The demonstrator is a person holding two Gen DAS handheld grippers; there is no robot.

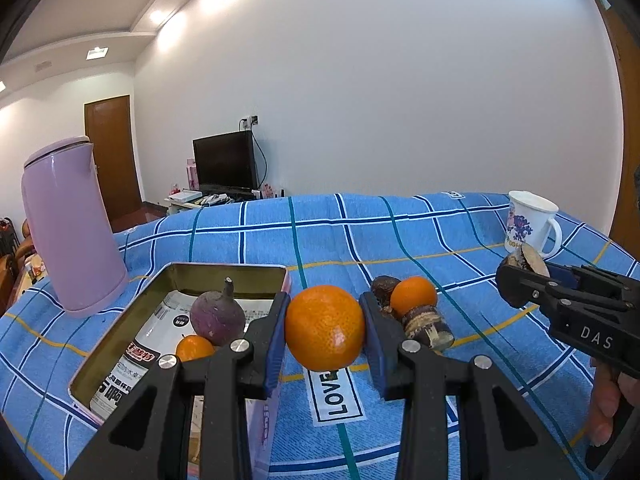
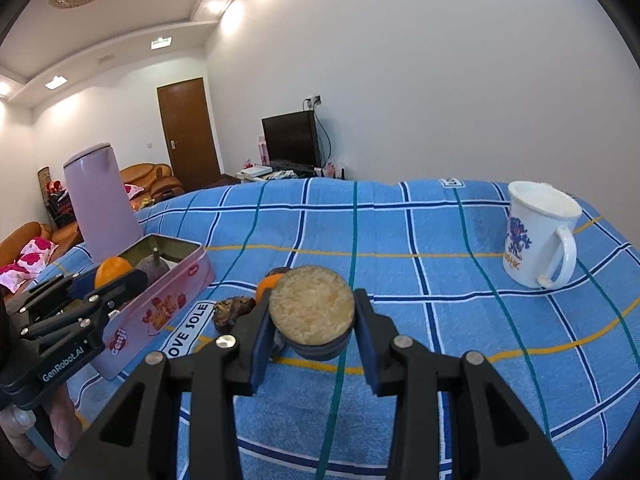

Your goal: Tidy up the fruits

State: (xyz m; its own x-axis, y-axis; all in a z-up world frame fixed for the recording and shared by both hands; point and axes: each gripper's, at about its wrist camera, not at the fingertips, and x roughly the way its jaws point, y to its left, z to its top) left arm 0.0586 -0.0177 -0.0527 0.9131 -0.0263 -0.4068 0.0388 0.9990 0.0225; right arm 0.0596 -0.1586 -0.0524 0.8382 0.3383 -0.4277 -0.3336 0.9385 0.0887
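My left gripper (image 1: 325, 330) is shut on an orange (image 1: 325, 327), held above the cloth just right of the pink tin (image 1: 224, 270). The tin holds a purple fruit (image 1: 217, 315) and a small orange (image 1: 193, 347). My right gripper (image 2: 311, 330) is shut on a dark water chestnut (image 2: 311, 310), its cut face toward the camera, above the cloth. On the cloth lie another orange (image 1: 413, 295) and several dark chestnuts (image 1: 426, 322). The right gripper also shows in the left wrist view (image 1: 524, 276), and the left gripper in the right wrist view (image 2: 108, 280).
A pink kettle (image 1: 72, 228) stands behind the tin at the left. A white mug (image 2: 538, 234) stands at the far right on the blue checked cloth (image 2: 400, 240). A TV, a door and sofas are beyond the table.
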